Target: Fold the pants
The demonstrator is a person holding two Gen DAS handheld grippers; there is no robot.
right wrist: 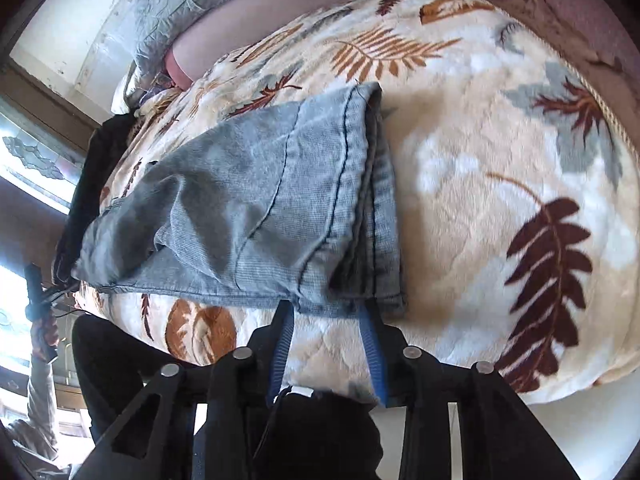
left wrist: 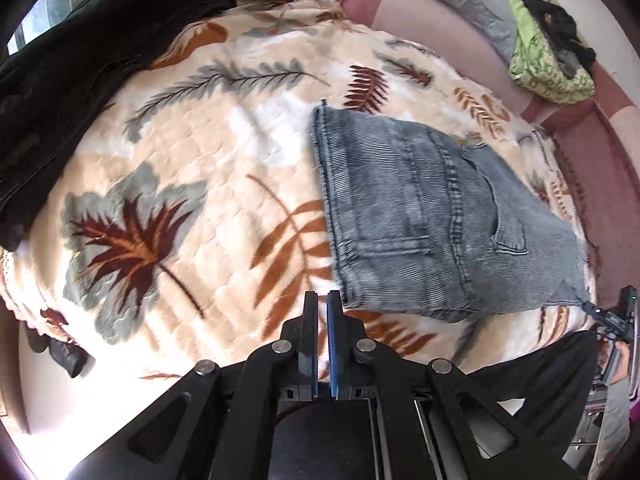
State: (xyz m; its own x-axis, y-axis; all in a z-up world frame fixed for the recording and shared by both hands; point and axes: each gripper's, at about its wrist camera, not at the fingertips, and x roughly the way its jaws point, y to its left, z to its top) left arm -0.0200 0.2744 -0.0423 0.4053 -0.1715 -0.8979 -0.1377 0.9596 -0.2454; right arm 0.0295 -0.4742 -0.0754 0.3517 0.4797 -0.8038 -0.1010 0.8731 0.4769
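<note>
1. The left gripper [left wrist: 322,295] had its blue-padded fingers [left wrist: 333,320] clenched together with nothing visible between them, just beside the near corner of the pants [left wrist: 424,216].
2. The right gripper [right wrist: 326,312] stood with its jaws apart; the near edge of the pants [right wrist: 280,200] lay at the fingertips, and the denim hid the tips, so I cannot tell for sure whether the pads touched cloth. They did not look pressed on it.
3. The pants, grey-blue denim, lay folded into a compact stack on the leaf-print blanket [left wrist: 192,152]; in the right wrist view the leg hems were stacked in layers at the right end of the pants.
4. A back pocket [left wrist: 492,208] faced up on the top layer.
5. Beyond the pants, well apart, a dark garment [left wrist: 80,72] lay bunched on the blanket's far left side, and a green cloth [left wrist: 540,64] sat past the blanket's far right edge.
6. Judged from the lie of the cloth, the folding looked nearly finished: the step in hand seemed to be letting go after laying a fold over.
7. The next move would probably call for drawing both grippers back from the pants without dragging the top layer, then perhaps pressing the stack flat.
</note>
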